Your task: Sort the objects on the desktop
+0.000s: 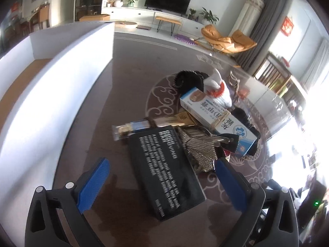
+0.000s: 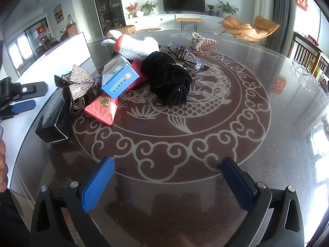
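Note:
A black box with white print (image 1: 166, 173) lies flat between the fingers of my left gripper (image 1: 161, 162), which is open around it without touching. Against the box rest a rhinestone bow clip (image 1: 197, 148), a blue-and-white medicine box (image 1: 216, 117), a wrapped snack bar (image 1: 131, 127), a white glove (image 1: 218, 88) and a black scrunchie (image 1: 187, 78). My right gripper (image 2: 167, 162) hangs open and empty over the patterned table (image 2: 205, 144), short of the pile: black box (image 2: 53, 119), bow clip (image 2: 82, 82), red packet (image 2: 104, 107), medicine box (image 2: 119, 78), scrunchie (image 2: 168, 80), glove (image 2: 135, 45).
A white open bin (image 1: 61, 82) stands left of the pile, also seen as the white bin (image 2: 61, 55). Brown-framed glasses (image 2: 185, 55) and a striped hair clip (image 2: 203, 43) lie behind the scrunchie. Clear glasses (image 2: 306, 78) sit far right. A hand (image 2: 3, 164) shows at the left edge.

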The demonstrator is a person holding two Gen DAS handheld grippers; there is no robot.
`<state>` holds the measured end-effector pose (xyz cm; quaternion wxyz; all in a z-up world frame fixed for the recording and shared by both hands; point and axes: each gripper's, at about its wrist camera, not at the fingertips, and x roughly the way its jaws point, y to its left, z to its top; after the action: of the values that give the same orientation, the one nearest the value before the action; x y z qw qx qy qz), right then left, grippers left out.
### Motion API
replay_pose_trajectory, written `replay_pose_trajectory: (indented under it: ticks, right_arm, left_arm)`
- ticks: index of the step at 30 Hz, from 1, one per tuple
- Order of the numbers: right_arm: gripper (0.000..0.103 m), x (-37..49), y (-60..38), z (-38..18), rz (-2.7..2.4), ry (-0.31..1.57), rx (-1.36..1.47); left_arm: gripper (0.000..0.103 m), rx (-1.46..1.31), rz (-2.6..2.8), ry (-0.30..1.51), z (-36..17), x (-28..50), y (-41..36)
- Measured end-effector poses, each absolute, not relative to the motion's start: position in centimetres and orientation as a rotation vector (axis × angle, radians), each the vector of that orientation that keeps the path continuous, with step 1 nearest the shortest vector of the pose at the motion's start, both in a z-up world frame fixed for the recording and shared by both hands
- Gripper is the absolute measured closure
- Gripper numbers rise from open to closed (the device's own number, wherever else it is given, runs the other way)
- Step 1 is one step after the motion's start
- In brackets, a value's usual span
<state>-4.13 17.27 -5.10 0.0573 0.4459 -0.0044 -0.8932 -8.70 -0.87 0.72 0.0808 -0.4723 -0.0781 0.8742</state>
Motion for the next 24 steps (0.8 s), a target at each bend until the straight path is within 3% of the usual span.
replay_pose_trajectory:
  ticks: [5, 12, 15, 19, 23, 24]
  right_arm:
    - [0.0, -4.1, 17.3, -5.1, -2.708, -0.014, 1.352]
    - [0.0, -4.1, 17.3, -5.1, -2.708, -0.016, 1.351]
    - [0.0, -4.1, 17.3, -5.1, -2.708, -0.018, 1.35]
    - [0.0, -4.1, 17.3, -5.1, -2.708, -0.019, 1.35]
    - [0.0, -4.1, 17.3, -5.1, -2.708, -0.015, 1.351]
    - [0.0, -4.1, 17.3, -5.1, -2.709, -0.013, 1.352]
  left_arm:
    - [0.0, -1.489, 2.636, -0.098, -1.3, -9.9, 1.3]
    - [0.0, -1.519, 2.573, -0.289, -2.5, -11.0, 0.0]
    - [0.0, -1.51, 2.585, -0.233, -2.7, -9.8, -0.5]
    - [0.034, -1.491, 2.614, -0.119, -2.3, -7.9, -1.2]
    - [0.034, -1.544, 2.605, -0.084, -2.2, -8.3, -2.0]
    - [0.028, -1.565, 2.602, -0.048, -2.2, -8.7, -1.7]
